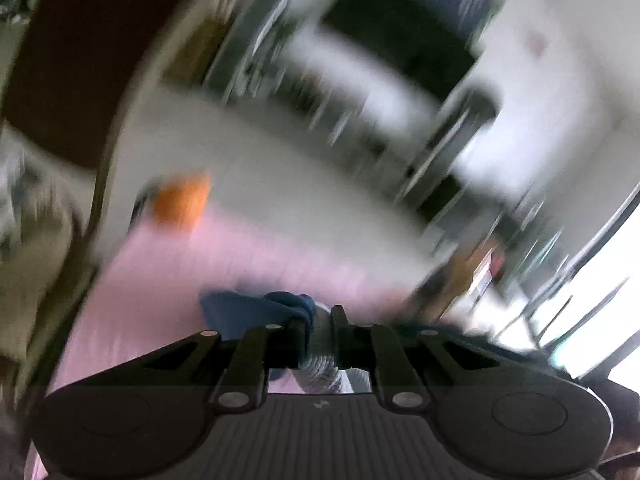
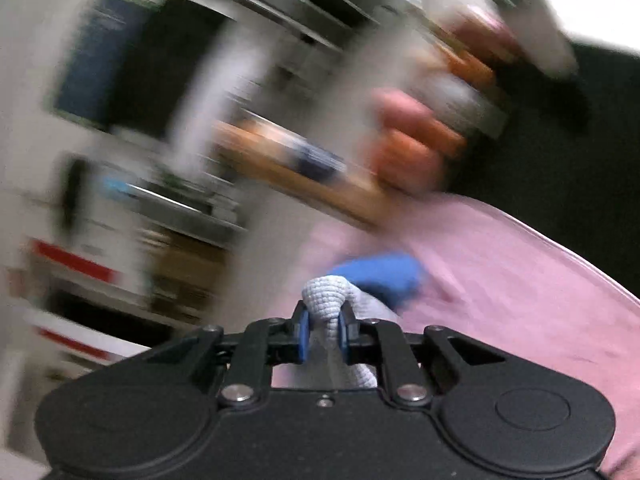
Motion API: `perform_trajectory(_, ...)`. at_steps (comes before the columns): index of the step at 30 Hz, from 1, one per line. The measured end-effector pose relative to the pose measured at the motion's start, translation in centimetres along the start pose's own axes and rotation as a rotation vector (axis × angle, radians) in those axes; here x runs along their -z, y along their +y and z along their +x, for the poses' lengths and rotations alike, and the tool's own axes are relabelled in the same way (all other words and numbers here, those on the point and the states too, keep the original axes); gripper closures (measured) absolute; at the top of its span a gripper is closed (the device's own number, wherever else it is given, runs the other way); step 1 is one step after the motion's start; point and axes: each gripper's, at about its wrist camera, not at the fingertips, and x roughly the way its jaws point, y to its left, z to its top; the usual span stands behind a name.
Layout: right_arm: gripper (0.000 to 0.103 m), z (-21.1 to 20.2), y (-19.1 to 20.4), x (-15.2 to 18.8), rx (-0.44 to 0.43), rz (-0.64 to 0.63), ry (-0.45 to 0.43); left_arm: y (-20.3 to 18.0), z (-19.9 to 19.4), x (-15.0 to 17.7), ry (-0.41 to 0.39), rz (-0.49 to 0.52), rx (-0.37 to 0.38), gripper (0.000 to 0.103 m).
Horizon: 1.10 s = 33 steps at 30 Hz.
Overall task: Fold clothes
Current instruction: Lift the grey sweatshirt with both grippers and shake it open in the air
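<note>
Both grippers pinched folds of cloth above a pink surface, with heavy motion blur all around.

The left gripper point(image 1: 319, 322) had its jaws drawn close on a bunched fold of the grey knit garment point(image 1: 320, 368), with a blue cloth point(image 1: 256, 312) pressed against its left finger. Behind lay the pink sheet point(image 1: 208, 272), and a blurred orange object point(image 1: 182, 200) sat at its far edge. The right gripper point(image 2: 323, 318) clamped a rounded tuft of the same grey waffle-textured garment point(image 2: 326, 294) between its blue pads point(image 2: 303, 334); blue cloth point(image 2: 380, 274) lay just beyond, on pink fabric point(image 2: 500, 280).
</note>
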Motion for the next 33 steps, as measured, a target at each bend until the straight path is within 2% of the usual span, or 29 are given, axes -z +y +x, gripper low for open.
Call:
perform_trajectory(2,0.089,-5.2,3.1,-0.2,-0.116,-0.052,-0.098,0.1,-5.0,-1.8,-0.134,-0.051,0.082,0.093)
perform_trajectory(4,0.089,-10.1,5.5,-0.2,-0.199,-0.099,-0.184,0.8,-8.8,-2.9,-0.205,-0.121,0.139,0.093)
perform_trajectory(6,0.089,-13.4,6.5,-0.1,-0.228,-0.096,-0.199,0.9,-12.3,-3.6,-0.271,-0.153,0.185,0.093)
perform_trajectory(9,0.089,-18.3,8.3,0.6,-0.354,-0.111,-0.234,0.3,-16.7,-4.0,-0.367,-0.144,0.244,0.093)
perform_trajectory(11,0.090,-21.0,9.8,1.7,-0.413,-0.158,-0.274,0.4,-17.6,-4.3,-0.387,-0.154,0.258,0.093)
perform_trajectory(13,0.089,-22.5,11.5,2.6,-0.423,-0.219,-0.311,0.9,-14.8,-4.8,-0.324,-0.163,0.202,0.093)
perform_trajectory(16,0.089,-20.5,13.1,2.8,-0.372,-0.270,-0.297,1.7,-10.7,-5.6,-0.231,-0.178,0.117,0.093)
perform_trajectory(22,0.090,-8.3,14.0,2.6,-0.143,-0.316,-0.188,3.1,-2.5,-7.2,-0.051,-0.204,-0.049,0.096)
perform_trajectory(23,0.090,-6.3,14.2,2.6,-0.106,-0.322,-0.180,3.0,-1.6,-7.8,-0.046,-0.204,-0.062,0.097)
perform_trajectory(25,0.090,-4.1,15.1,2.4,-0.079,-0.324,-0.165,2.5,-2.0,-9.3,-0.094,-0.183,-0.039,0.098)
perform_trajectory(29,0.090,-5.1,16.7,1.7,-0.141,-0.343,-0.239,2.3,-4.9,-9.0,-0.225,-0.101,0.042,0.098)
perform_trajectory(31,0.089,-6.3,15.3,1.3,-0.147,-0.364,-0.283,3.3,-4.9,-7.2,-0.213,-0.066,0.025,0.098)
perform_trajectory(33,0.089,-6.0,12.4,1.5,-0.104,-0.369,-0.275,5.1,-2.7,-3.7,-0.145,-0.059,-0.029,0.098)
